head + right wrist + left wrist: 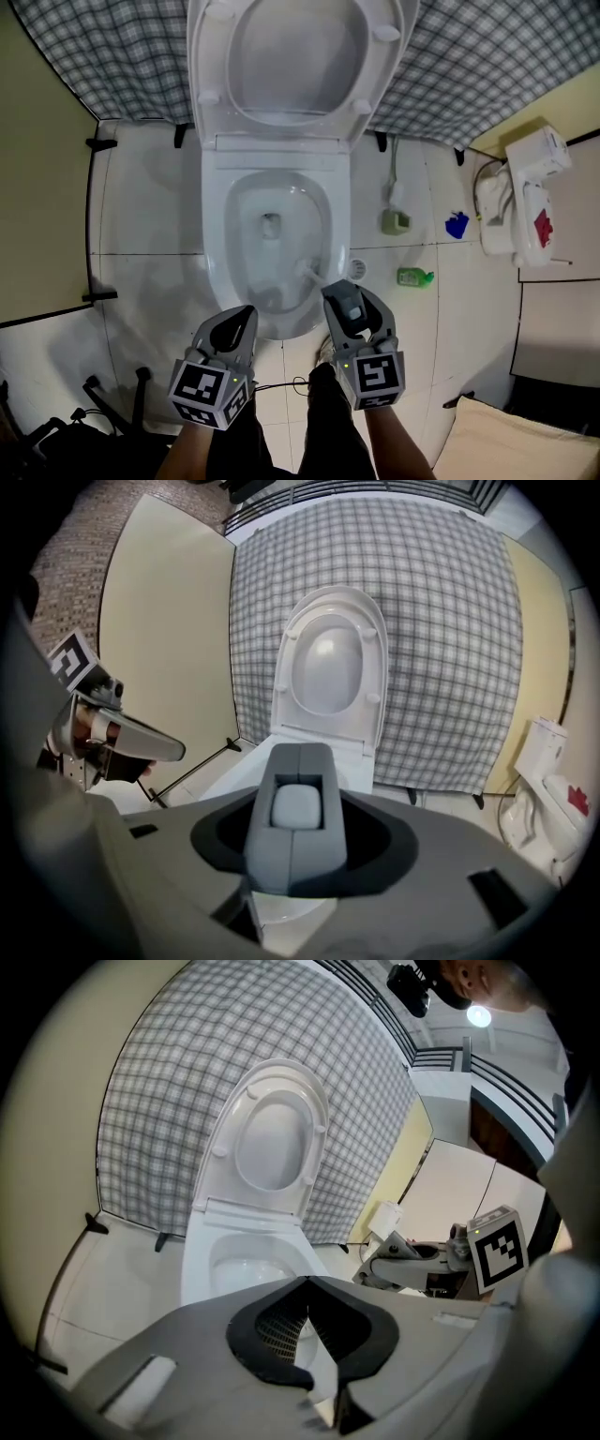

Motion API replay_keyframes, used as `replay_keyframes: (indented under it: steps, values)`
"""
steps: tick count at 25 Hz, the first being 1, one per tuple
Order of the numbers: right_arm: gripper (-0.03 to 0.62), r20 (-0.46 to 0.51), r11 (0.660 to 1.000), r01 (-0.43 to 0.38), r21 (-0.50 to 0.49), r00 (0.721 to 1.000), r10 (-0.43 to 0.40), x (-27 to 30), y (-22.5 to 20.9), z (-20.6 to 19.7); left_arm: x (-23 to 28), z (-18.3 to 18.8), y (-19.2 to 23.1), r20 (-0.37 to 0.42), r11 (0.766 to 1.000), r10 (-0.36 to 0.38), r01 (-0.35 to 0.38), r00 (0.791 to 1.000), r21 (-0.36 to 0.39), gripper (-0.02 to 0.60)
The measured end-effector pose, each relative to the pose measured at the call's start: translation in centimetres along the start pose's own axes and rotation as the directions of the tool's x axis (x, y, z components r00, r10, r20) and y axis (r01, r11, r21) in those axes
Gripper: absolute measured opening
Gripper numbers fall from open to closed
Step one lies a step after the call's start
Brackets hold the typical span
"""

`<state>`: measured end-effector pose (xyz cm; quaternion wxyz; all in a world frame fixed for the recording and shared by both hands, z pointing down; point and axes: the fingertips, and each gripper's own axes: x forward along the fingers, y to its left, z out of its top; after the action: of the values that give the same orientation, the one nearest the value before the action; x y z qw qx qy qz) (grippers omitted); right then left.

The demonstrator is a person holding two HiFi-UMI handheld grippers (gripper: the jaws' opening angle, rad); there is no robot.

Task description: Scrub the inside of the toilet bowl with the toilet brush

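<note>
Two grey plastic grippers, the left gripper (246, 317) and the right gripper (344, 298), each have a broad shell tapering to rounded jaws lined in black. The left cube (211, 389) and right cube (375, 375) bear black-and-white square markers and a small green light. A thin black cable (281, 384) trails beside the left cube. The person wears dark trousers (328, 431).

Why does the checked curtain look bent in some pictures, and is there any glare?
Left gripper view: wide lens bows the checked curtain, corners go black, a lamp flares. Right gripper view: same bowing, dark rim, no glare. Head view: straighter lines, even light, soft shadows on the floor.
</note>
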<state>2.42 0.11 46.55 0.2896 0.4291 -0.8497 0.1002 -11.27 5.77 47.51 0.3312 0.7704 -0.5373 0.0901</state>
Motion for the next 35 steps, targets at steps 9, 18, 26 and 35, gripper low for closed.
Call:
replay_keyframes:
  steps: [9, 18, 26, 35]
  values:
    - [0.219, -0.031, 0.993, -0.113, 0.04, 0.993, 0.114, -1.1, 5.6, -1.3, -1.5, -0.3, 0.1, 0.007, 1.0, 0.007, -0.007, 1.0, 0.003, -0.007]
    - [0.219, 0.024, 0.975, -0.19, 0.115, 0.982, 0.188, 2.6, 8.0, -1.0, -2.3, -0.8, 1.5, 0.002, 1.0, 0.027, -0.027, 1.0, 0.002, -0.008]
    - [0.221, 0.106, 0.968, -0.187, 0.166, 0.979, 0.171, 6.9, 6.8, 0.8, -2.0, -0.6, 2.7, -0.001, 1.0, 0.029, -0.029, 1.0, 0.002, -0.008]
    - [0.221, 0.205, 0.977, -0.171, 0.125, 0.968, 0.143, 12.0, 5.2, 4.1, -0.6, 0.1, 3.9, -0.004, 1.0, 0.026, -0.026, 1.0, 0.003, -0.008]
